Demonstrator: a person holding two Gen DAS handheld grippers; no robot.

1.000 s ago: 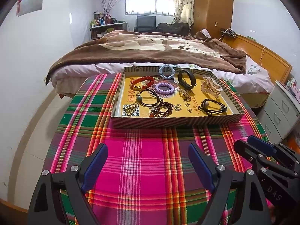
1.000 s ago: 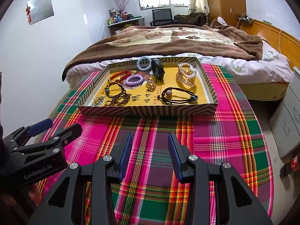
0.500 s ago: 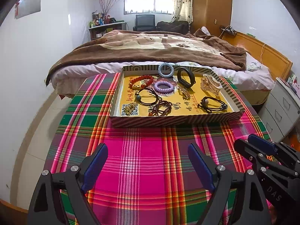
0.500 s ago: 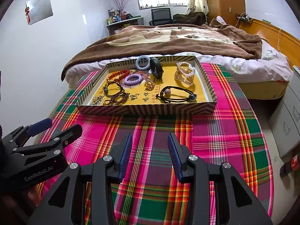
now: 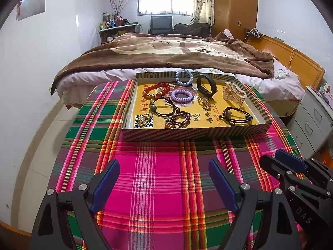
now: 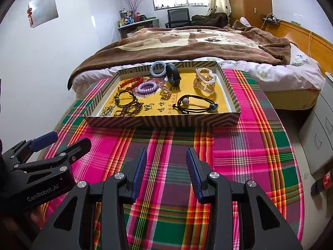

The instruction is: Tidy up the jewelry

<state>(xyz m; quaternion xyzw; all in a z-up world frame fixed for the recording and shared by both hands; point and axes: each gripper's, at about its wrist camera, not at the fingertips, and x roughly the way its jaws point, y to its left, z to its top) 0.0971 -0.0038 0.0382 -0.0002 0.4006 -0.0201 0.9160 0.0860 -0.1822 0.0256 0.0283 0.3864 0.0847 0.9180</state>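
Both hand-held grippers, left [image 5: 164, 182] and right [image 6: 165, 171], hang open and empty; in the tray [image 5: 195, 133], tangled bracelets [image 5: 179, 119] risk snagging neighbours.

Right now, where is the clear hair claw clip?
In both wrist views the clear hair claw clip sits in the tray's far right corner, right of the black band, beyond the black hair tie.
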